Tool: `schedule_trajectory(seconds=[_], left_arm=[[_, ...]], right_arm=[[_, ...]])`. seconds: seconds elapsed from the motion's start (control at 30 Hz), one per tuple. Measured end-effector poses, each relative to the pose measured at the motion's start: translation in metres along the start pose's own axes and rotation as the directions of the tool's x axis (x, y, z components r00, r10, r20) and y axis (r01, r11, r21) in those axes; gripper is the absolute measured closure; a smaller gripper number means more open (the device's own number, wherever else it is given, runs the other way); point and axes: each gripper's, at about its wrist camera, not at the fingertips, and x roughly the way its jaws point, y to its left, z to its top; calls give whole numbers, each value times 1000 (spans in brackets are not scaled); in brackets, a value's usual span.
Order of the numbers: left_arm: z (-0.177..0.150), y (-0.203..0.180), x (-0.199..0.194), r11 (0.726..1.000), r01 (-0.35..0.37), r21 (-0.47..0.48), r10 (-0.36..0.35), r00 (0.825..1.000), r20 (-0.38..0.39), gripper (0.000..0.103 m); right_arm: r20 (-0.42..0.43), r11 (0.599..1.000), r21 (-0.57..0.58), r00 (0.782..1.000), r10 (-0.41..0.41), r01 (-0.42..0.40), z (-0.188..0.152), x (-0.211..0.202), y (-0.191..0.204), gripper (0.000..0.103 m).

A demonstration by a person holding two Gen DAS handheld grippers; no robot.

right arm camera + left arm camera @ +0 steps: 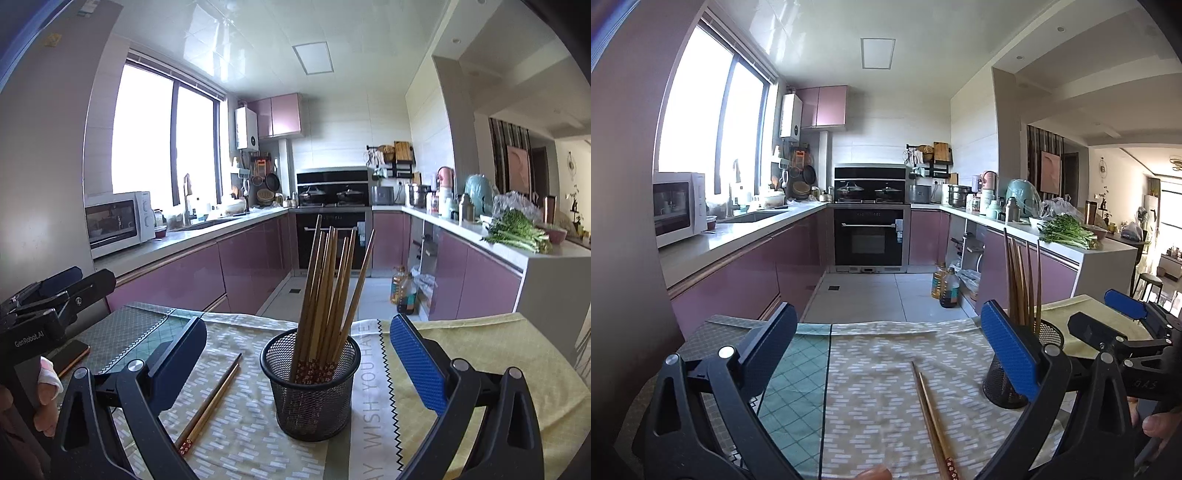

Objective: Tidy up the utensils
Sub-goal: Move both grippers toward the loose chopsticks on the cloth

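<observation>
Left wrist view: the left gripper (886,354) stands released, jaws spread wide, nothing between them. A pair of loose chopsticks (932,421) lies on the patterned cloth (879,369) at lower centre, thin ends pointing away up the frame, decorated ends near the bottom edge. The mesh cup (1008,384) sits at lower right, partly hidden behind the blue pad, with more chopsticks standing in it. The right gripper (1123,314) shows at the right edge, also released.

Right wrist view: the right gripper (295,354) is released and empty, jaws wide either side of the mesh cup (310,384) at lower centre. A bundle of chopsticks (328,291) leans upright in the cup. The loose pair (210,398) lies at lower left, near the cup but apart from it. The left gripper (59,291) shows at the left edge.

Risks, as judged:
- The cup looks light; a pad knocking it could tip it and spill the bundle.
- Thin sticks lying flat on soft cloth may slip from the pads or come up singly.
- A pad could snag and drag the cloth.

Surface and room: table spread with several overlapping cloths; kitchen with pink cabinets (177,273), window upper left, oven at centre.
</observation>
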Motion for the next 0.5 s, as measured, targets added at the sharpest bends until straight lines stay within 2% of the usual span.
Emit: schedule_trajectory(seconds=[0.1, 0.27, 0.5], left_arm=[[-5, 4, -9, 1000, -24, 5, 24, 1000, -1, 5], [-9, 11, -15, 1000, -24, -15, 24, 1000, -10, 5], [-19, 9, -10, 1000, -4, 0, 4, 997, -73, 5]], right_arm=[[21, 1000, -6, 1000, -5, 5, -3, -9, 8, 7], [7, 1000, -4, 1000, -1, 1, -6, -10, 12, 7], [-18, 1000, 3, 1000, 24, -24, -9, -7, 13, 7]])
